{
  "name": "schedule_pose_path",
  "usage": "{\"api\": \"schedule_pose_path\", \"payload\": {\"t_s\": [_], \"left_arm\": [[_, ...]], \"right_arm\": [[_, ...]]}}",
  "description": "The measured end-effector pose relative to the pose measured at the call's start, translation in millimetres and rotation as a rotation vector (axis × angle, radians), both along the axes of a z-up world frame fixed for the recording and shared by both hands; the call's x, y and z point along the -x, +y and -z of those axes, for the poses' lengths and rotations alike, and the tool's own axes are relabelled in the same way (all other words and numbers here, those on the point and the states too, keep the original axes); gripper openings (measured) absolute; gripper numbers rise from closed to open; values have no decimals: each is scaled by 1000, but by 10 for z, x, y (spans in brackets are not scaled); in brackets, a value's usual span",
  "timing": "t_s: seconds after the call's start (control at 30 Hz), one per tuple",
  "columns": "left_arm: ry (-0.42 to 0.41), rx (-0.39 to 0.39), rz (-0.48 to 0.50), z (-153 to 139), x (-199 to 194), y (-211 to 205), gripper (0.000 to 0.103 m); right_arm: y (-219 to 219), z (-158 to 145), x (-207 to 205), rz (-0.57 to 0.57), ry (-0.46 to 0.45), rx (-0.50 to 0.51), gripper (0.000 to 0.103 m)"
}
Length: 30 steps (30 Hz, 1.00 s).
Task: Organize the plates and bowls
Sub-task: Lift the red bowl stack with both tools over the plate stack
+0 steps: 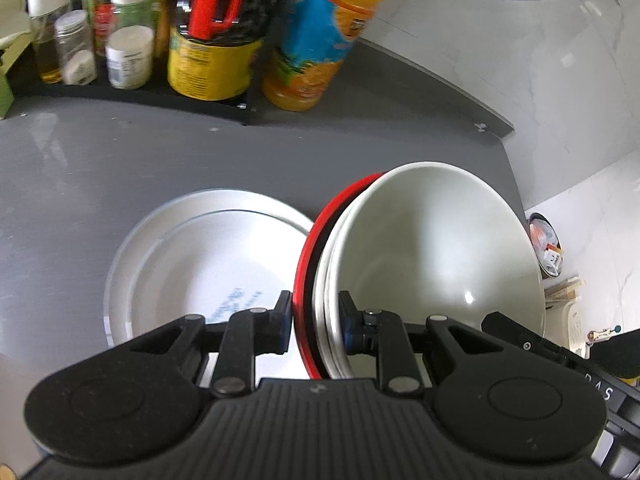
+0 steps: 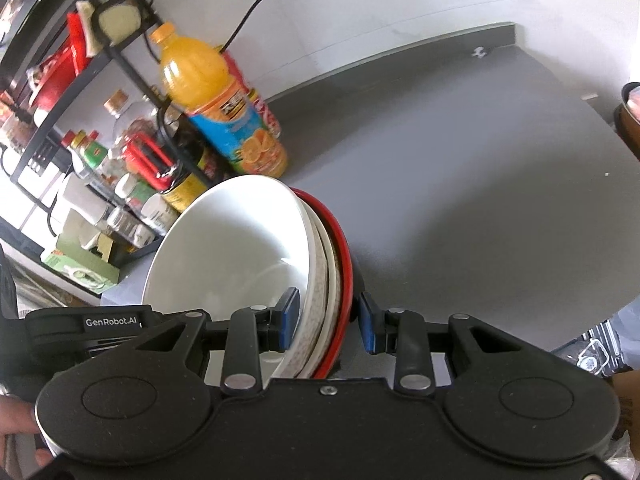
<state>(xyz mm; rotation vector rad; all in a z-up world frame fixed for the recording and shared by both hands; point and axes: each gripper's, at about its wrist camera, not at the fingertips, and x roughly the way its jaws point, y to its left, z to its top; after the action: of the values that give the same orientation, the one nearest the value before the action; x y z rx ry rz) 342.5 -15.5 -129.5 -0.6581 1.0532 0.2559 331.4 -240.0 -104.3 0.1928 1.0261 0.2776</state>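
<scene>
A stack of nested bowls has a white bowl on the inside and a red-rimmed bowl on the outside. My left gripper is shut on the stack's near rim, one pad against the red outside and one inside the white bowl. From the other side, my right gripper straddles the same rim and is open: its left pad is inside the white bowl, its right pad a small gap off the red wall. A white plate lies on the grey table, left of the stack.
A black rack at the back holds an orange juice bottle, a dark bottle with a yellow label and several small jars. The grey table stretches right to its edge. A person's hand shows at the lower left.
</scene>
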Motion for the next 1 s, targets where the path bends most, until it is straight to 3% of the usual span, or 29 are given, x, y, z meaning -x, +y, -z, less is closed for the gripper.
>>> {"api": "schedule_pose_path", "payload": {"t_s": [0.47,1.0], "left_arm": [[25,0,-41,130,333,538,21],[71,16,5,362,384,800,22]], "right_arm": [[568,220,72,-38,42,9,31],[729,478,98,7,76,20,31]]}}
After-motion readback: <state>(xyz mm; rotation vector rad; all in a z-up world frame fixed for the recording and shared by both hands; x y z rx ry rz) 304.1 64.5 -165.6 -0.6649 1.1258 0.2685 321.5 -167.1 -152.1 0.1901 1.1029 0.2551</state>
